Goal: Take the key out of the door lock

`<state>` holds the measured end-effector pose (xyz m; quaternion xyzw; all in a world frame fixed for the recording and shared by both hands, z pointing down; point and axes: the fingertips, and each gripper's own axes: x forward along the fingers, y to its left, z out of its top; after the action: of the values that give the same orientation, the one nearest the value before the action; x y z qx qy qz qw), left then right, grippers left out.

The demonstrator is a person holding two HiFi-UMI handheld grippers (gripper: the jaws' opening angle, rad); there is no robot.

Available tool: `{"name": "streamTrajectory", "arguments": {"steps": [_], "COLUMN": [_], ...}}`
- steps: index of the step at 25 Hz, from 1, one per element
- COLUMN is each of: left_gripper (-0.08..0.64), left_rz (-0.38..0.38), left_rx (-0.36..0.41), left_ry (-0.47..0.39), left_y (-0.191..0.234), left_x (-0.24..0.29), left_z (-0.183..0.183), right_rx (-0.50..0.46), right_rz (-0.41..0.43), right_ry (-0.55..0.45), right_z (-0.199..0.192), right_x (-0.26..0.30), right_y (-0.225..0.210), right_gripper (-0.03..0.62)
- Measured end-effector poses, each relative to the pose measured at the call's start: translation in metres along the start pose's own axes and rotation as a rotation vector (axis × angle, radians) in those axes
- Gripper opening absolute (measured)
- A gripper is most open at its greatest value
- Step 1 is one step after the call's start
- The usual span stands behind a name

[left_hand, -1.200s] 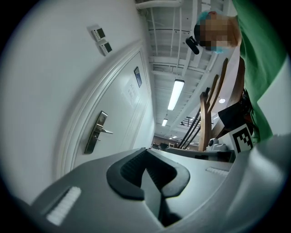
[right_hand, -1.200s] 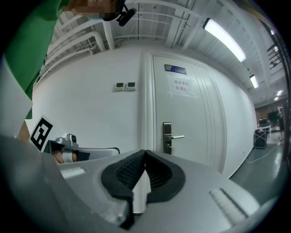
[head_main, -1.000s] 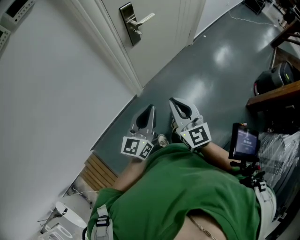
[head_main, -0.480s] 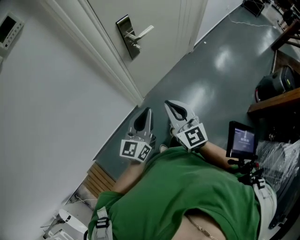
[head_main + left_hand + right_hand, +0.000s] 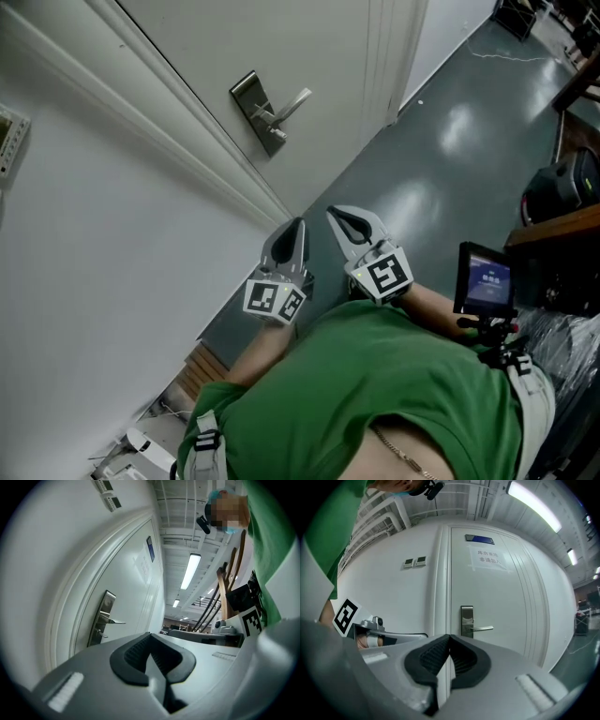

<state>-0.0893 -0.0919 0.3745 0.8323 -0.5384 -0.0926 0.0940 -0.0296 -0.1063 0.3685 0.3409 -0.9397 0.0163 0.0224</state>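
Observation:
A silver lock plate (image 5: 256,112) with a lever handle (image 5: 292,101) sits on the white door (image 5: 328,56). Below the lever a small stub (image 5: 273,134) sticks out, too small to tell as the key. My left gripper (image 5: 297,227) and right gripper (image 5: 335,215) hang side by side over the dark floor, well short of the door. Both are shut with nothing between the pads. The left gripper view has the lock plate (image 5: 104,617) beyond the shut left gripper (image 5: 149,641). In the right gripper view the lock plate (image 5: 467,620) and lever (image 5: 483,628) stand straight ahead of the right gripper (image 5: 449,640).
The white wall (image 5: 103,244) and door frame (image 5: 187,159) run along the left. A small lit screen (image 5: 486,279) on a mount sits by my right forearm. A wooden table (image 5: 567,217) and a black bag (image 5: 562,187) stand at the right. Wall switches (image 5: 415,562) sit left of the frame.
The lock plate has slid lower in the head view, nearer to the grippers. Both grippers stay shut and side by side.

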Motion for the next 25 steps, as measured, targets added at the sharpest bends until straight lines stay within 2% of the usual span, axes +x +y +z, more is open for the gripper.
{"name": "streamTrajectory", "arguments": {"steps": [8, 13, 16, 25], "left_gripper": [0.003, 0.003, 0.003, 0.003], "left_rz": [0.072, 0.119, 0.160, 0.251], "left_rx": [0.045, 0.076, 0.085, 0.119], "left_ry": [0.056, 0.061, 0.079, 0.129], "left_y": [0.047, 0.053, 0.071, 0.101], "left_x": [0.072, 0.074, 0.093, 0.137], "left_z": [-0.007, 0.004, 0.005, 0.006], "right_rx": [0.033, 0.051, 0.076, 0.126], "right_rz": [0.091, 0.117, 0.147, 0.234], "right_ry": [0.004, -0.014, -0.010, 0.052], "right_z": [0.000, 0.002, -0.001, -0.030], "right_x": [0.066, 0.072, 0.092, 0.134], "right_y": [-0.061, -0.064, -0.080, -0.107], "right_gripper": [0.003, 0.003, 0.003, 0.003]}}
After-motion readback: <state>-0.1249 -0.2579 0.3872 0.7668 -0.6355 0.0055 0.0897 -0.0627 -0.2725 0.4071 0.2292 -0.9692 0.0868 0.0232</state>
